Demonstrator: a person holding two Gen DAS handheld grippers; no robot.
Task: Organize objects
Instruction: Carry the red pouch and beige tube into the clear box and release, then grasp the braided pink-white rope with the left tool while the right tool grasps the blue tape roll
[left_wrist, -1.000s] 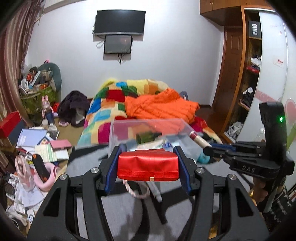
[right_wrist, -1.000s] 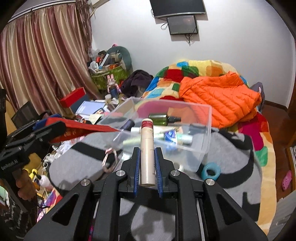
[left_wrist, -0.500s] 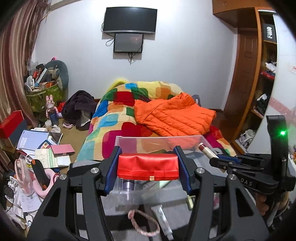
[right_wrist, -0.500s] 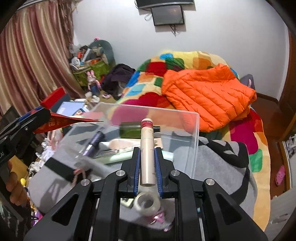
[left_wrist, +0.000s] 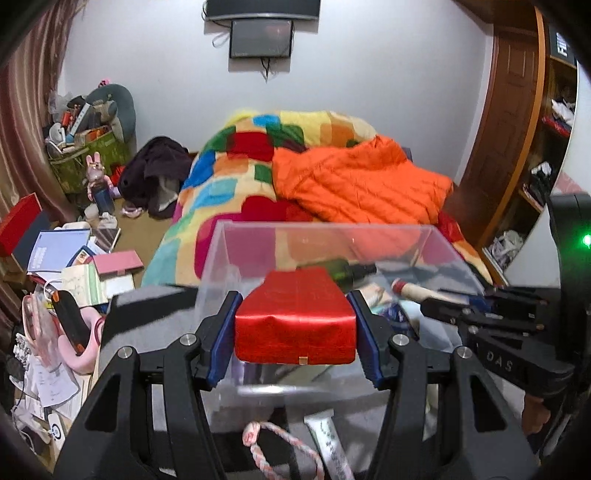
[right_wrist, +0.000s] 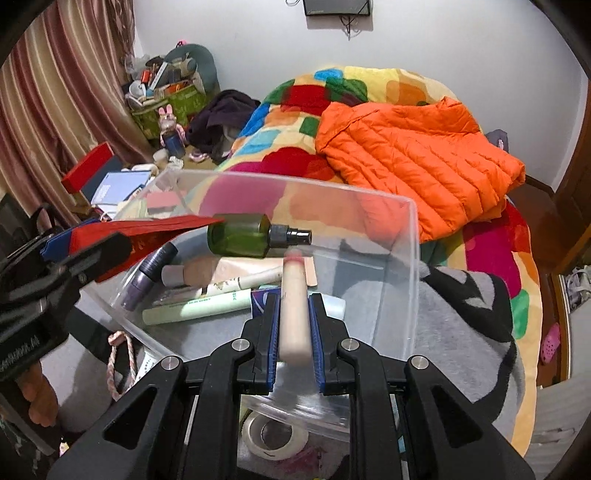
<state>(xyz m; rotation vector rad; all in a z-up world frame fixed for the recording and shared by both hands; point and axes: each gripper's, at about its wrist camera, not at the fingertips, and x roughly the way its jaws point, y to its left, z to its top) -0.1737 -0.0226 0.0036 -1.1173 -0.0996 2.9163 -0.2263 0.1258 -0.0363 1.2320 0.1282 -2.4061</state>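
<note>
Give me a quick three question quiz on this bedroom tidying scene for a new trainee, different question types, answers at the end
1. True or false: the left gripper is shut on a red packet.
2. What does the right gripper hold? A) a green spray bottle B) a beige tube C) a roll of tape
3. Fill in: both grippers reach over a clear plastic ____.

Key: 1 true. 2 B, the beige tube; the green spray bottle lies in the container and the roll of tape lies on the bed. 3 box.

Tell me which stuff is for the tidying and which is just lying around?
For the tidying: red packet in left tongs; cream tube in right tongs; clear box.
Just lying around: orange jacket, patchwork blanket, tape roll.
</note>
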